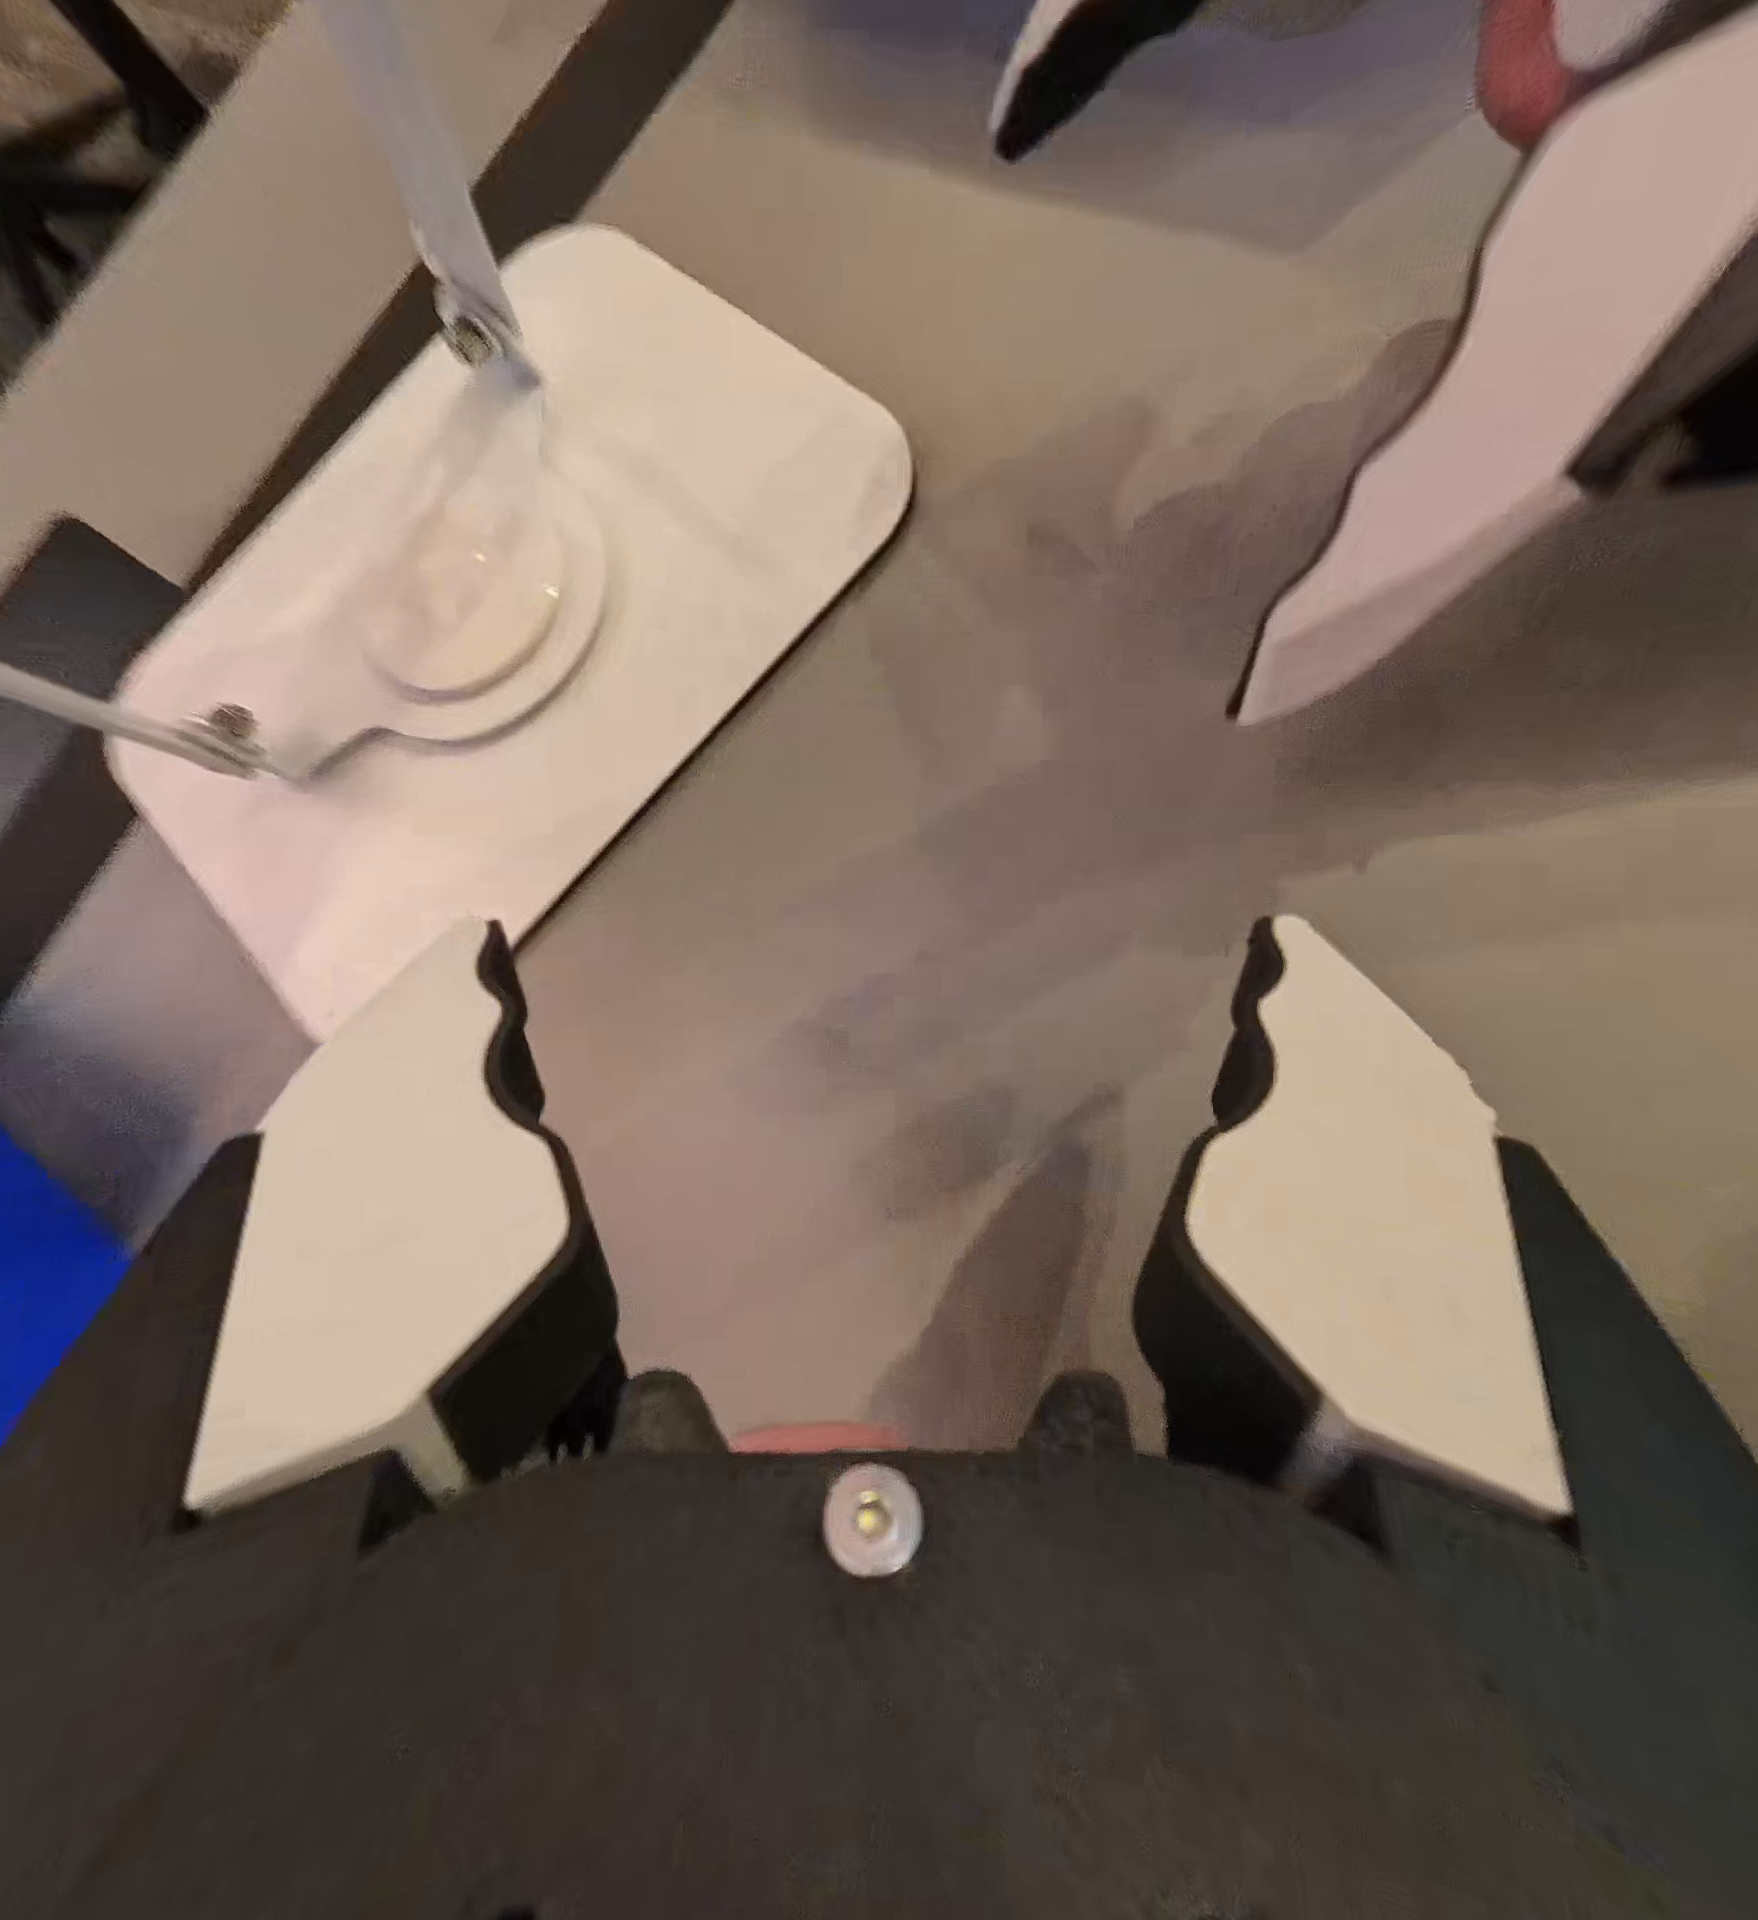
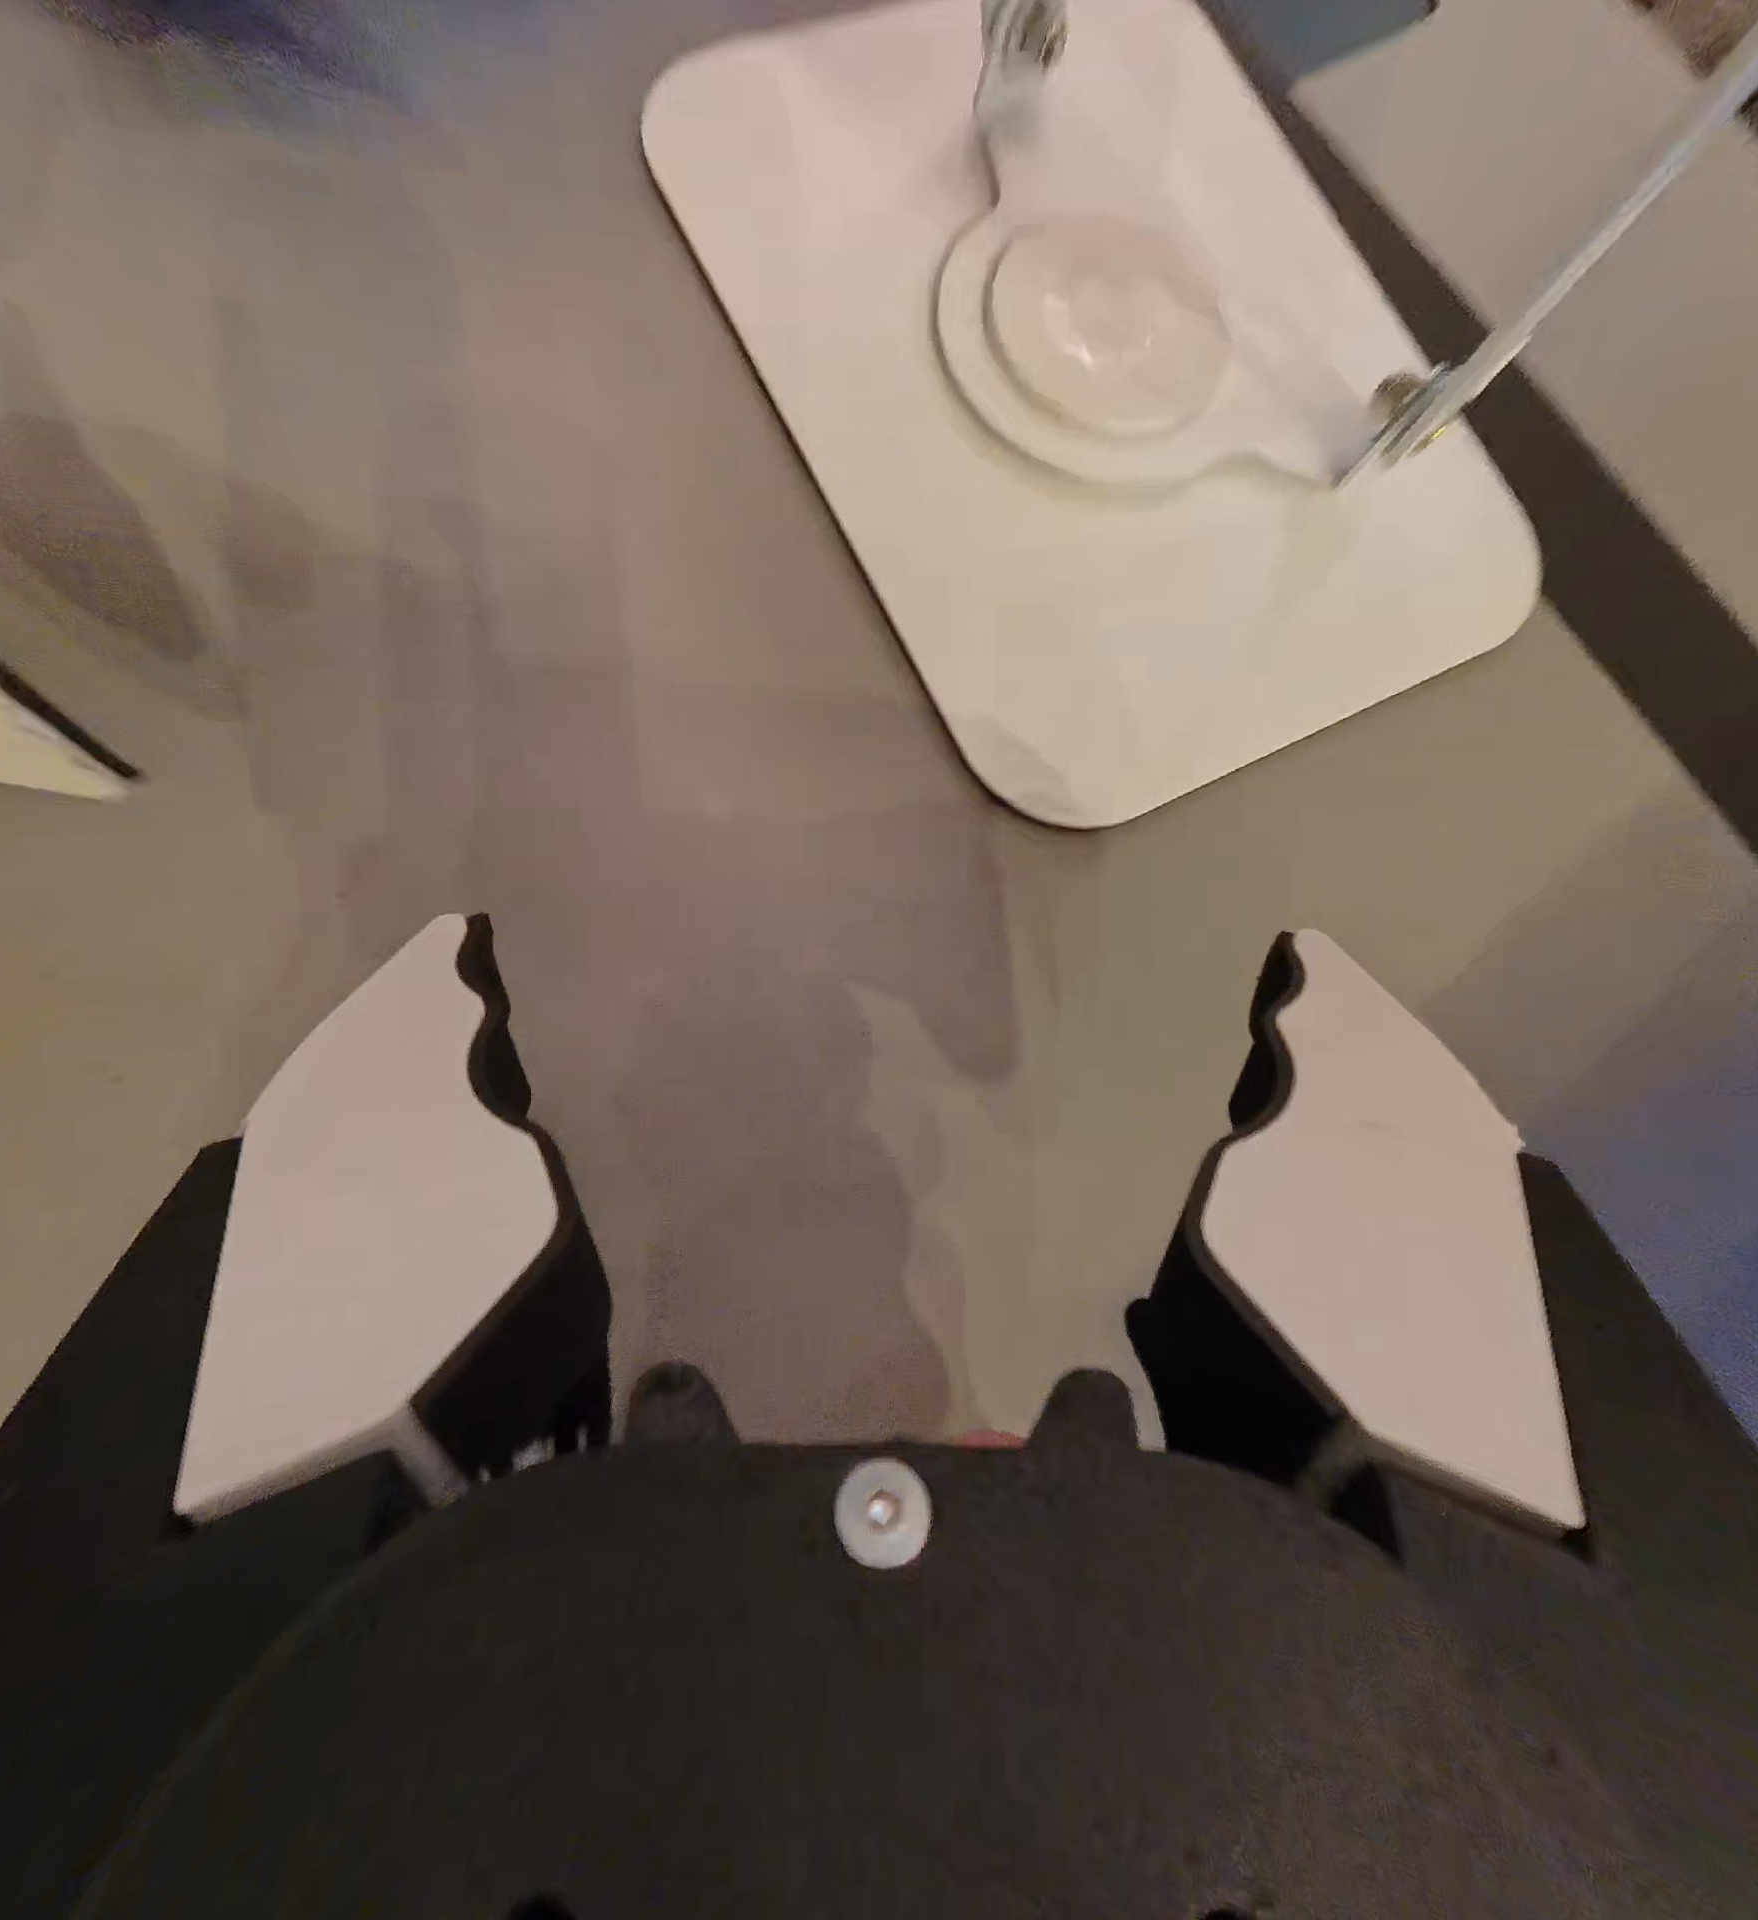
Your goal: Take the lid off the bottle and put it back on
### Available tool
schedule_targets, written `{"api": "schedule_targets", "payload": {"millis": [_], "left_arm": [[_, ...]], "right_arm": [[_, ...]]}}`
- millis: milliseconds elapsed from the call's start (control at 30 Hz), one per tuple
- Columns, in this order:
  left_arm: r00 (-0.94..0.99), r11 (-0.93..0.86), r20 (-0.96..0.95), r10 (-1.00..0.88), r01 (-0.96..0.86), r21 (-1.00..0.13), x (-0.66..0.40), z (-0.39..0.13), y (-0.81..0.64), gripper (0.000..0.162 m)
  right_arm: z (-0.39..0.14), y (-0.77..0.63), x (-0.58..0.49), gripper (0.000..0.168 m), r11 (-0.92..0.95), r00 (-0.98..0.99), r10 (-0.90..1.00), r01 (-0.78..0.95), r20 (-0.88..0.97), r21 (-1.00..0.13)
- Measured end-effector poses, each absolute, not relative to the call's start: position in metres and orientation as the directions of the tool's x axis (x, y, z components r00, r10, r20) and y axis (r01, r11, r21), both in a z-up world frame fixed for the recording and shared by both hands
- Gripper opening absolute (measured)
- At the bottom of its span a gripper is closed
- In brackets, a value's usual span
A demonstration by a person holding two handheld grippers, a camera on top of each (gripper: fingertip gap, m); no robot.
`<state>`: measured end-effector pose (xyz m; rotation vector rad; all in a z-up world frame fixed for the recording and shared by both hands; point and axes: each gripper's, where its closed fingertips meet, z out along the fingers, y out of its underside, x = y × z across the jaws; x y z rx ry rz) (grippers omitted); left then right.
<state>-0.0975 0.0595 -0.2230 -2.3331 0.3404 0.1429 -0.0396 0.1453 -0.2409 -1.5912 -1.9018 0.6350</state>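
No bottle and no lid in either wrist view, so I can't say where they sit. What I do have is a white stand base (image 1: 501, 623) on the grey table (image 1: 958, 831), at ten o'clock from my left gripper (image 1: 880, 935) and one o'clock from my right gripper (image 2: 880, 925), with clear arms rising off it. Both claws hang spread wide over bare tabletop, gripping nothing. The right one's finger also pokes in at one o'clock in the left view. I judge we're at the very start, or finished. Next move: pan to find the bottle before any reach.
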Motion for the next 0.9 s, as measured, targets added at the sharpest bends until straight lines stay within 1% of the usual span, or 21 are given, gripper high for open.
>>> {"api": "schedule_targets", "payload": {"millis": [67,100,133,167,200,233,300,567,900], "left_arm": [[0.972,-0.711,-0.14,-0.191,-0.235,-0.662,-0.095,-0.248,0.068,0.128],[0.976,-0.722,-0.141,-0.168,-0.219,-0.656,-0.101,-0.258,0.072,0.128],[0.98,-0.733,-0.123,-0.155,-0.197,-0.651,-0.102,-0.267,0.075,0.128],[0.988,-0.737,-0.054,-0.147,-0.146,-0.66,-0.098,-0.273,0.078,0.129],[0.991,-0.759,-0.022,-0.135,-0.117,-0.641,-0.098,-0.276,0.077,0.131],[0.992,-0.766,-0.019,-0.124,-0.108,-0.634,-0.1,-0.277,0.078,0.135],[0.994,-0.774,0.0,-0.108,-0.084,-0.628,-0.103,-0.279,0.078,0.137],[0.994,-0.771,-0.002,-0.111,-0.087,-0.631,-0.102,-0.279,0.077,0.138],[0.994,-0.768,-0.003,-0.113,-0.089,-0.634,-0.102,-0.279,0.077,0.136]], "right_arm": [[-0.26,0.145,-0.038,0.131,0.19,-0.14,0.982,0.742,0.128,-0.644],[-0.268,0.144,-0.038,0.131,0.182,-0.147,0.983,0.756,0.108,-0.628],[-0.272,0.143,-0.039,0.133,0.161,-0.142,0.986,0.754,0.082,-0.637],[-0.274,0.142,-0.041,0.135,0.133,-0.132,0.99,0.744,0.052,-0.655],[-0.277,0.141,-0.042,0.137,0.109,-0.126,0.992,0.745,0.021,-0.659],[-0.279,0.143,-0.041,0.141,0.097,-0.118,0.993,0.754,0.011,-0.65],[-0.279,0.143,-0.042,0.143,0.097,-0.119,0.993,0.755,0.01,-0.649],[-0.279,0.144,-0.042,0.144,0.102,-0.122,0.992,0.754,0.014,-0.649],[-0.277,0.141,-0.043,0.135,0.134,-0.165,0.986,0.74,0.016,-0.659]]}}
